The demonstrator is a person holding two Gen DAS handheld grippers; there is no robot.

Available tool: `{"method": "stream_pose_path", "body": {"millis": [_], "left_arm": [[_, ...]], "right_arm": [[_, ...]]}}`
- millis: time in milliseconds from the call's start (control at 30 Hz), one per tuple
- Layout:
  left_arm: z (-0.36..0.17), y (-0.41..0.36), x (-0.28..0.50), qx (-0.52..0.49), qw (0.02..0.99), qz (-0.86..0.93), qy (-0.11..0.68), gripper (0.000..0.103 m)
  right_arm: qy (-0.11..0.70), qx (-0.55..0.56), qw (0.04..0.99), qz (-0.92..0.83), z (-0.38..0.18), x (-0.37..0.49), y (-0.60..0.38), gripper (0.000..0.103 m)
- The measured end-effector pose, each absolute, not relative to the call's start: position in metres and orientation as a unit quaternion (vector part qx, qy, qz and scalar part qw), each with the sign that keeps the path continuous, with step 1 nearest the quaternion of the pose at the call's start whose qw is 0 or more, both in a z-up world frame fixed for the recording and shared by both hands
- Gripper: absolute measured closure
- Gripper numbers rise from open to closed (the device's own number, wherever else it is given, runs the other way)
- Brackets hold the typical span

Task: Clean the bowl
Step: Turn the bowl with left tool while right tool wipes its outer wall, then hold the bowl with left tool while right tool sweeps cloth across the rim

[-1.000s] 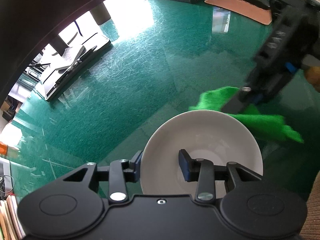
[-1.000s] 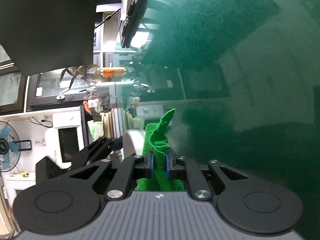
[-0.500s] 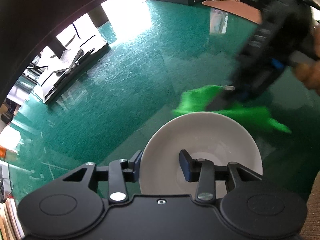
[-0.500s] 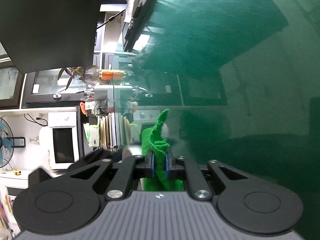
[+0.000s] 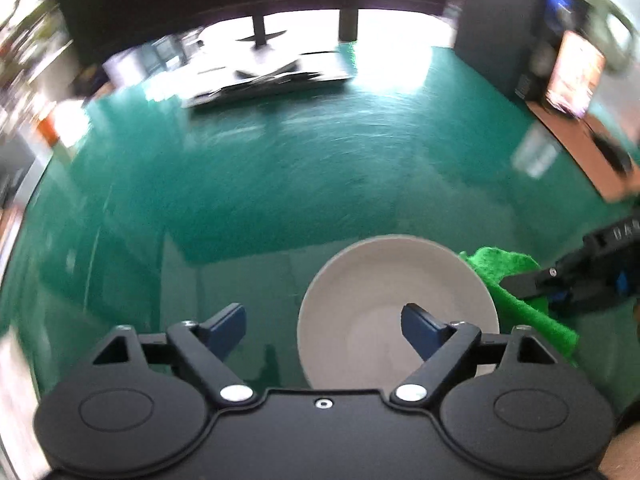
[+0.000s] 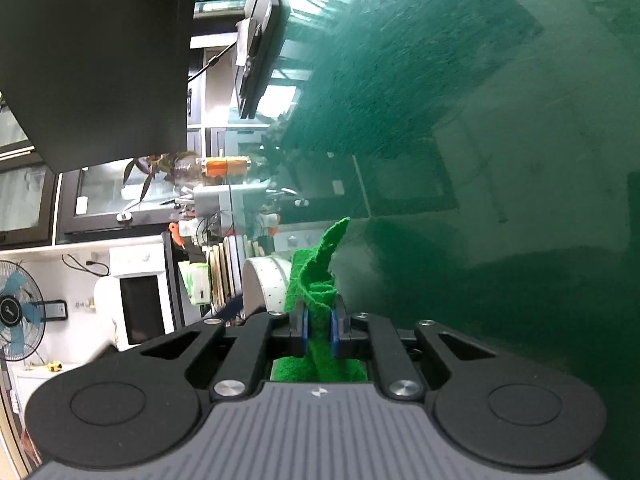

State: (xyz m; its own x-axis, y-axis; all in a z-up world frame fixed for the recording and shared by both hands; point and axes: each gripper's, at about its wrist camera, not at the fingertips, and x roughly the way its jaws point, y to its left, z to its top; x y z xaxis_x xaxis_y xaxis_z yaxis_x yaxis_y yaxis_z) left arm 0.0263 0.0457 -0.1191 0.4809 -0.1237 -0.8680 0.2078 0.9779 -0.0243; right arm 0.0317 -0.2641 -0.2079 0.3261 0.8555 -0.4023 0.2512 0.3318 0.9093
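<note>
A white bowl (image 5: 396, 304) sits on the green tabletop. My left gripper (image 5: 324, 324) is open; its right finger hangs over the bowl's inside and its left finger is outside the bowl's left rim. My right gripper (image 6: 319, 330) is shut on a green cloth (image 6: 316, 280). In the left wrist view the right gripper (image 5: 560, 284) holds the green cloth (image 5: 516, 292) just right of the bowl. The bowl (image 6: 266, 284) shows side-on beside the cloth in the right wrist view.
A dark monitor stand and flat device (image 5: 272, 76) lie at the far edge. A black speaker (image 5: 500, 20), a phone (image 5: 576, 72) and a brown mat (image 5: 580, 152) are at the far right. Shelves, a microwave (image 6: 140, 308) and a fan (image 6: 18, 312) are beyond the table.
My left gripper has let go of the bowl's rim and opened wide, and its view has swung round. My right gripper with the cloth has moved from behind the bowl to its right side.
</note>
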Motion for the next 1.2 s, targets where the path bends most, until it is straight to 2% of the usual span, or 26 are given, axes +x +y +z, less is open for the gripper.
{"method": "stream_pose_path", "body": {"millis": [100,133,200,233,267,433,700,1200], "left_arm": [[-0.123,0.043,0.021,0.029,0.854,-0.098,0.510,0.020],[-0.124,0.039,0.020,0.034,0.852,-0.103,0.511,0.023],[-0.126,0.037,0.021,0.046,0.852,-0.108,0.510,0.037],[-0.128,0.035,0.022,0.059,0.850,-0.110,0.512,0.054],[-0.130,0.034,0.022,0.069,0.847,-0.110,0.515,0.062],[-0.134,0.032,0.023,0.112,0.845,-0.132,0.506,0.075],[-0.134,0.024,0.039,0.228,0.826,-0.195,0.478,0.074],[-0.135,0.025,0.045,0.220,0.830,-0.209,0.469,0.075]], "right_arm": [[0.527,0.520,0.627,0.244,-0.204,0.032,-0.263,0.091],[0.527,0.517,0.629,0.244,-0.203,0.033,-0.263,0.091],[0.527,0.511,0.633,0.245,-0.200,0.033,-0.262,0.091],[0.527,0.512,0.633,0.244,-0.200,0.032,-0.263,0.091],[0.526,0.513,0.633,0.243,-0.200,0.031,-0.264,0.091],[0.524,0.516,0.635,0.238,-0.200,0.027,-0.267,0.091],[0.528,0.529,0.625,0.225,-0.210,0.022,-0.270,0.091],[0.557,0.489,0.631,0.229,-0.213,0.077,-0.231,0.093]]}}
